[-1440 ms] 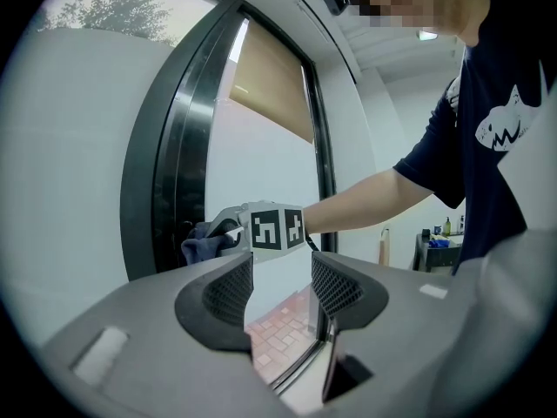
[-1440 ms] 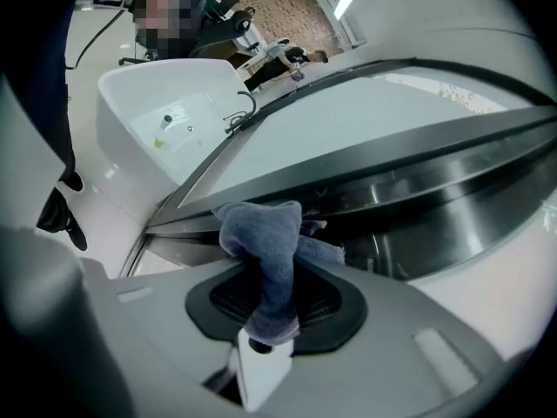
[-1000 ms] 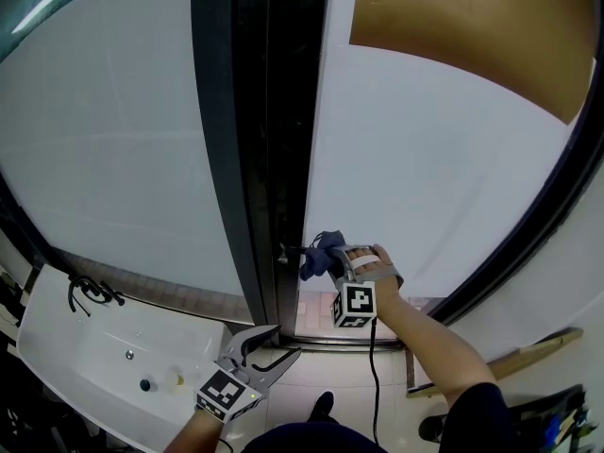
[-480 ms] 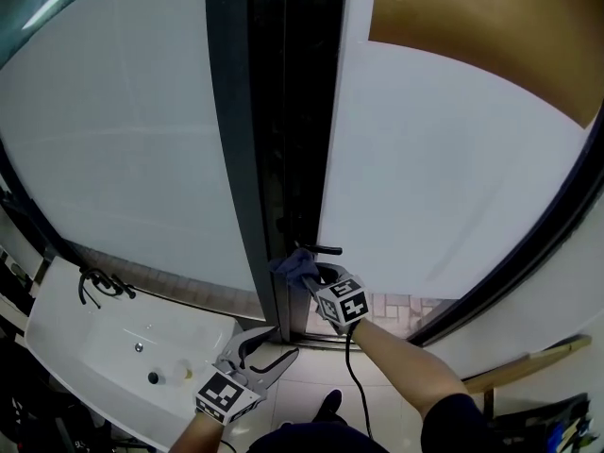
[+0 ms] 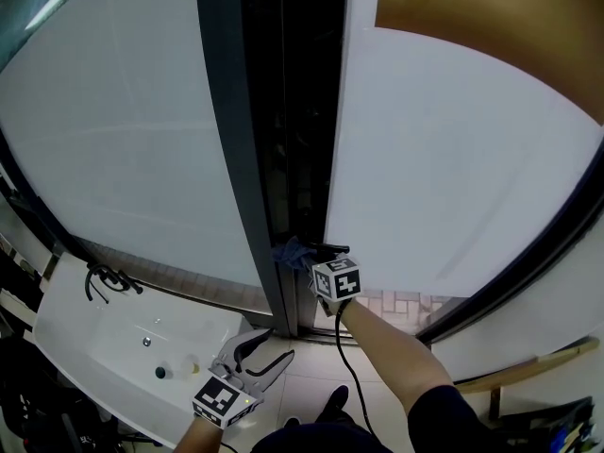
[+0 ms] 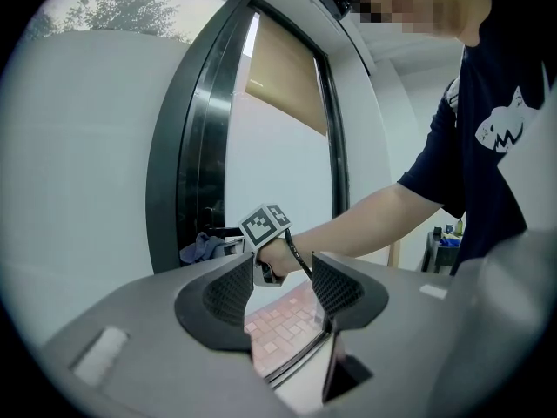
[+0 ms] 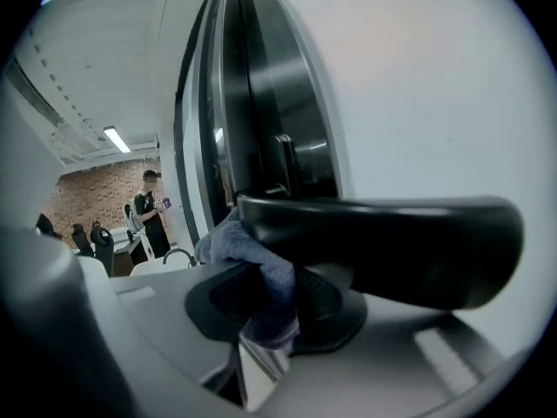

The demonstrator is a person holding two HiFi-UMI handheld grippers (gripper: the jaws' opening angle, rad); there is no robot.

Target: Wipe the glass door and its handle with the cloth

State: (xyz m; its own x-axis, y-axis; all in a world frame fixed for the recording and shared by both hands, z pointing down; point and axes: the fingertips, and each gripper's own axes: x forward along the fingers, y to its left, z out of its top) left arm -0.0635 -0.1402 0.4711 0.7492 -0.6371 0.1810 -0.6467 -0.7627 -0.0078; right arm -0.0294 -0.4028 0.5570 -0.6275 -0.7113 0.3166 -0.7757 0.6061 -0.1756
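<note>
The right claw [image 5: 311, 260] is closed on a crumpled blue-grey cloth [image 5: 292, 250]. It holds this cloth against the black horizontal bar handle [image 5: 332, 248] of the frosted white glass door [image 5: 453, 159]. In the right gripper view, the cloth [image 7: 265, 273] is pinched between the two jaws of this claw [image 7: 274, 307], and its free part bulges up and to the left. The handle [image 7: 383, 242] crosses the picture just above the jaws and touches the cloth near its left end. The handle sits at the left edge of the glass pane, beside the dark vertical door frame [image 5: 231, 159]. A brown panel [image 5: 491, 26] shows in the upper part of the door.

The left claw [image 5: 278, 341] hangs low, well apart from the door and near a white washbasin [image 5: 85, 347] with a black tap [image 5: 109, 279]. In the left gripper view, the jaws of this claw [image 6: 280, 277] stand apart and nothing is between them. Through the gap only the pale pink tiled floor [image 6: 278, 325] is visible. Farther away in the same view are the black-and-white marker cube [image 6: 265, 225] of the right claw, the cloth [image 6: 202, 248] at the door frame and the person's bare forearm [image 6: 365, 216].

At the far left of the right gripper view, a small figure of a person [image 7: 148, 207] stands before a brick wall [image 7: 96, 190].
</note>
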